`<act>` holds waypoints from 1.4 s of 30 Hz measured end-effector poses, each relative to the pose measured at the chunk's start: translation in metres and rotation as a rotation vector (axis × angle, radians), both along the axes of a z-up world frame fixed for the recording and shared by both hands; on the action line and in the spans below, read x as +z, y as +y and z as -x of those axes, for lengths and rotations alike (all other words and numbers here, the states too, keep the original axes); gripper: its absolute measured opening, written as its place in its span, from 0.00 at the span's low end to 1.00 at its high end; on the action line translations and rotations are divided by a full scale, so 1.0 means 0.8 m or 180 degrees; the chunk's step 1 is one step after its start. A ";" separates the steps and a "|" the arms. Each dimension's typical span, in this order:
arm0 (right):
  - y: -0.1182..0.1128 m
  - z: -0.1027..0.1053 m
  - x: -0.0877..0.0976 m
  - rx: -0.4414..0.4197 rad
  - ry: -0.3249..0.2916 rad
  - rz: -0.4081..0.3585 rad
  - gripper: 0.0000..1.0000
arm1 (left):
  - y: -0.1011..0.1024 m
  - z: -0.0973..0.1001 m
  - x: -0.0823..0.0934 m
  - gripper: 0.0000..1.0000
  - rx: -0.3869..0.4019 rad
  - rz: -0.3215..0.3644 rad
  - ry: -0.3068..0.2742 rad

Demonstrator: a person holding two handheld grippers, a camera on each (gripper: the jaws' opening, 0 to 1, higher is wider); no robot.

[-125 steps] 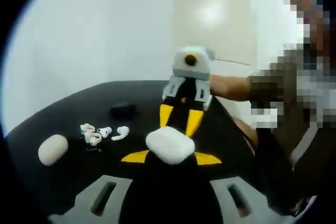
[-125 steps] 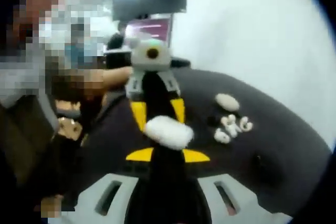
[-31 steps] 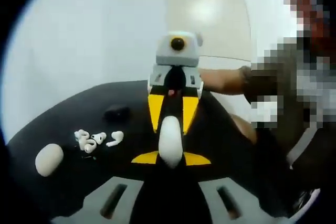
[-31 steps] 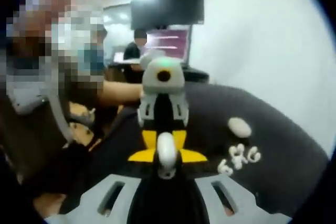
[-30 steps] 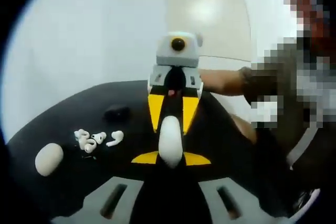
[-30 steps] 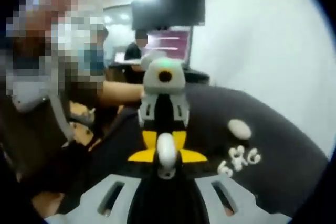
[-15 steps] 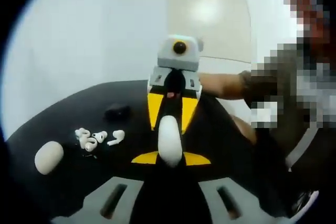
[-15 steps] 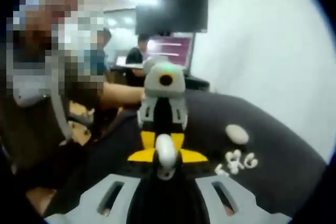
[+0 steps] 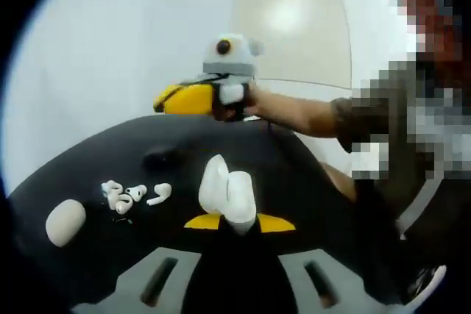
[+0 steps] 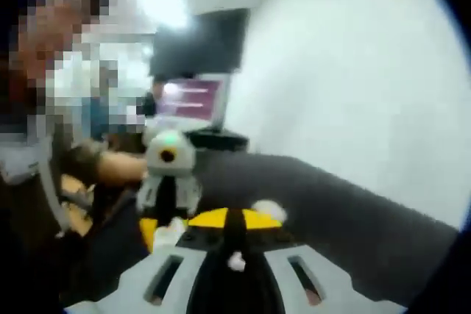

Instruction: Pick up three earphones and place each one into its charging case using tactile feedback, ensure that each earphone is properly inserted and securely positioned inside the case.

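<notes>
case-opening looks done: the left gripper (image 9: 235,224) pinches the white hinged charging case (image 9: 227,193), lid ajar. right gripper (image 9: 184,98) state unclear; loose white earphones (image 9: 134,195) wait on the black table (image 9: 309,182); hold the case steady.

Right gripper view: motion-blurred throughout.
Earbuds (image 9: 134,195): too small to count.
Dark object (image 9: 159,157): unidentifiable.
</notes>
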State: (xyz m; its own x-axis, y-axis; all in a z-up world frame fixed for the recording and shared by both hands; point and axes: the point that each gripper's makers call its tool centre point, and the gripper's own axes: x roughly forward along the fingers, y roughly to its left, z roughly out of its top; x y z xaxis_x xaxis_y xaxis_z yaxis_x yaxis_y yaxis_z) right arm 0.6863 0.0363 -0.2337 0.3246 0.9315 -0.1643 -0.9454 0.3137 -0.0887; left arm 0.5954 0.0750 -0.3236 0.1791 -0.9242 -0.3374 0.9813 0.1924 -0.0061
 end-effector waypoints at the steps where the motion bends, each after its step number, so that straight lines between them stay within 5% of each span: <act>1: -0.003 -0.004 -0.013 -0.0154 0.0274 0.0036 0.10 | 0.000 0.000 0.000 0.13 0.0000 0.0001 0.0002; 2: -0.007 -0.010 -0.030 -0.0373 0.0650 0.0073 0.12 | 0.000 0.000 0.000 0.13 0.0003 0.0003 0.0006; 5: -0.006 -0.005 -0.078 -0.0670 0.1004 0.0349 0.18 | -0.001 0.000 0.000 0.13 0.0008 0.0008 0.0015; 6: 0.001 0.003 -0.087 -0.0688 0.0939 0.0417 0.18 | -0.001 0.000 0.000 0.13 0.0015 0.0002 0.0009; 12: 0.022 0.003 -0.101 -0.1053 0.1272 0.0324 0.25 | -0.001 0.001 0.000 0.13 0.0021 0.0008 0.0009; 15: 0.038 0.007 -0.103 -0.1081 0.1565 0.0050 0.31 | -0.001 0.001 0.000 0.13 0.0025 0.0016 0.0027; 19: 0.033 -0.007 -0.109 -0.1319 0.1171 0.0311 0.16 | 0.000 0.000 0.000 0.13 0.0025 0.0023 0.0031; 23: 0.041 -0.002 -0.109 -0.1195 0.0814 0.0513 0.16 | 0.000 -0.001 0.000 0.13 0.0036 0.0044 0.0053; 34: 0.022 -0.006 -0.087 -0.1105 0.0766 0.0264 0.14 | -0.003 -0.001 -0.001 0.13 0.0030 0.0067 0.0129; 37: 0.012 -0.003 -0.077 -0.1096 0.0641 0.0268 0.13 | -0.004 -0.001 -0.001 0.13 0.0031 0.0068 0.0128; 42: 0.000 0.008 -0.063 -0.0903 0.0131 0.0409 0.13 | -0.003 -0.002 -0.001 0.13 0.0038 0.0069 0.0126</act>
State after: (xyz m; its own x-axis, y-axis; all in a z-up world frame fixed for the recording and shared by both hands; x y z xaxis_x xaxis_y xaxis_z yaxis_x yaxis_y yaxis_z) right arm 0.6798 0.0361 -0.2838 0.5593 0.7754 -0.2932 -0.8252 0.5543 -0.1081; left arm 0.5969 0.0724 -0.3247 0.1769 -0.9292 -0.3244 0.9779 0.2034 -0.0494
